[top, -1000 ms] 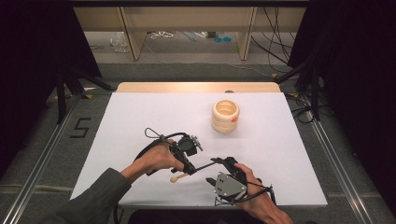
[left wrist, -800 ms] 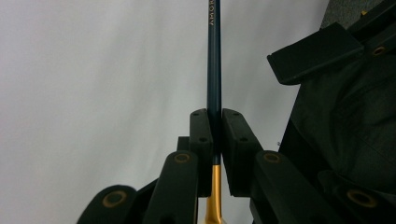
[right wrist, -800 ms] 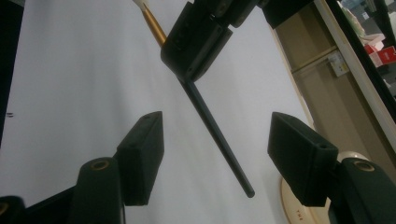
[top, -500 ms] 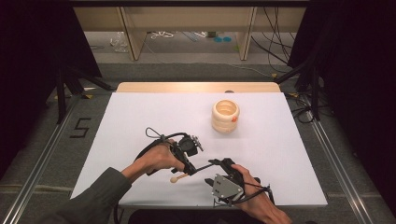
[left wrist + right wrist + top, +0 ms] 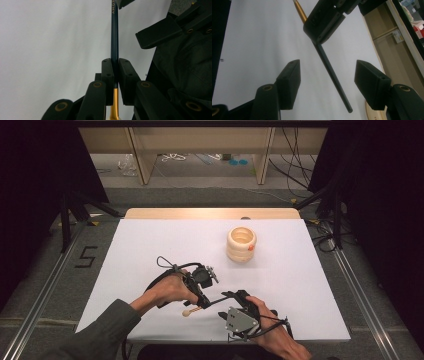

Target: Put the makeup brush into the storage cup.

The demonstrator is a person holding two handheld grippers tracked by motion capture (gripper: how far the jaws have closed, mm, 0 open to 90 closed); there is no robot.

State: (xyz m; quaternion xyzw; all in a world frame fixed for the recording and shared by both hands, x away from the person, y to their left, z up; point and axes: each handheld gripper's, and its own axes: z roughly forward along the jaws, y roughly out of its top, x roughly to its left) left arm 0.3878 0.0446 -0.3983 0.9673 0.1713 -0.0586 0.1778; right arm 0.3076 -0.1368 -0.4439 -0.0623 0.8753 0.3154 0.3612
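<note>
Clamped in the left gripper [image 5: 114, 82]: a dark brush [image 5: 114, 40] near the table's [image 5: 150, 245] front edge, right gripper [image 5: 327, 82] spread wide around its handle, cream ringed holder [image 5: 241, 244] well apart, contents unclear.

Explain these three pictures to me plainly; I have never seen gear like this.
A person sits at a white table, holding a black two-jaw gripper in each hand. One picture looks down from above; the other two come from cameras riding on each gripper. The left gripper is clamped on a thin dark blue brush with a gold collar and pale tip. The right gripper is open, its jaws either side of the brush's free handle end. A cream ribbed holder with an orange spot stands farther back.
</note>
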